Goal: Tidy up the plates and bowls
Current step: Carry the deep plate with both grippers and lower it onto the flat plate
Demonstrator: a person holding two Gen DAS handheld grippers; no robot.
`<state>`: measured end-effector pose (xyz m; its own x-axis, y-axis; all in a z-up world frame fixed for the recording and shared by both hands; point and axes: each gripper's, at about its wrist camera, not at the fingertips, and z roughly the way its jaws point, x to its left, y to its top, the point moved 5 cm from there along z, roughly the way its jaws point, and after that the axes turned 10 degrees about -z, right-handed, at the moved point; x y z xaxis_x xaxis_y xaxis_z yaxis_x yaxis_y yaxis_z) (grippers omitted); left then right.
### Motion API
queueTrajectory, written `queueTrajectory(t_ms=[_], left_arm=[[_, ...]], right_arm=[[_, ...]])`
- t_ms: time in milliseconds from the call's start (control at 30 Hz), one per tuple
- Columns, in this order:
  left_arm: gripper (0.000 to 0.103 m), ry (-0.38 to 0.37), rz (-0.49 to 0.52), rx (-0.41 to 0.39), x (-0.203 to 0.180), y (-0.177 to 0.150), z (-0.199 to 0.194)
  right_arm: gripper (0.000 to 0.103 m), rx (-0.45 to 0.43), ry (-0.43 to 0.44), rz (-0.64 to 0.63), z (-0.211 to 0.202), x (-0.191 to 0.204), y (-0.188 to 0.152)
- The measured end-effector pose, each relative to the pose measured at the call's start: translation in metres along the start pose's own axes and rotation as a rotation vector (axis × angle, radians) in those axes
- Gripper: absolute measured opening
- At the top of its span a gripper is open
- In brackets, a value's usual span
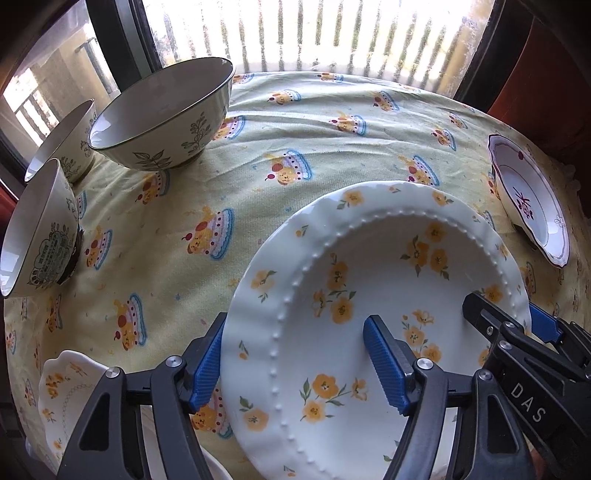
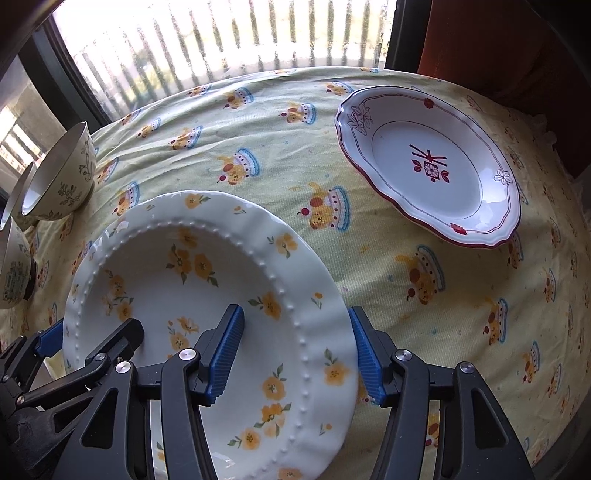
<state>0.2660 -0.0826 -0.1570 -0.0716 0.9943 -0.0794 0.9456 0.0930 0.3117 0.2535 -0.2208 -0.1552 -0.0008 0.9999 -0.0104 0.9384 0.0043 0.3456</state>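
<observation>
A large white plate with yellow flowers (image 1: 373, 306) (image 2: 207, 295) is held tilted above the table. My left gripper (image 1: 299, 365) clamps its left rim, one blue pad under the rim and one inside. My right gripper (image 2: 295, 354) clamps its right rim the same way; it shows in the left wrist view (image 1: 517, 325). A white plate with red trim (image 2: 428, 166) (image 1: 532, 199) lies at the far right. A large leaf-patterned bowl (image 1: 166, 118) (image 2: 62, 177) and two smaller bowls (image 1: 40, 229) (image 1: 62, 144) stand at the far left.
The table carries a yellow cloth with cake prints (image 1: 295, 147) (image 2: 424, 332). Another small floral plate (image 1: 70, 391) lies at the near left edge. A window with vertical bars (image 1: 314, 33) runs behind the table. A dark red chair (image 2: 517, 44) stands at the far right.
</observation>
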Motion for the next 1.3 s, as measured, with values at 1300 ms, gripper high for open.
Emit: queueTrajectory(t_ms=[1300], left_arm=[[0.072, -0.087, -0.021, -0.022, 0.084, -0.049, -0.085]], right_arm=[[0.062, -0.073, -0.060, -0.001, -0.093, 0.063, -0.054]])
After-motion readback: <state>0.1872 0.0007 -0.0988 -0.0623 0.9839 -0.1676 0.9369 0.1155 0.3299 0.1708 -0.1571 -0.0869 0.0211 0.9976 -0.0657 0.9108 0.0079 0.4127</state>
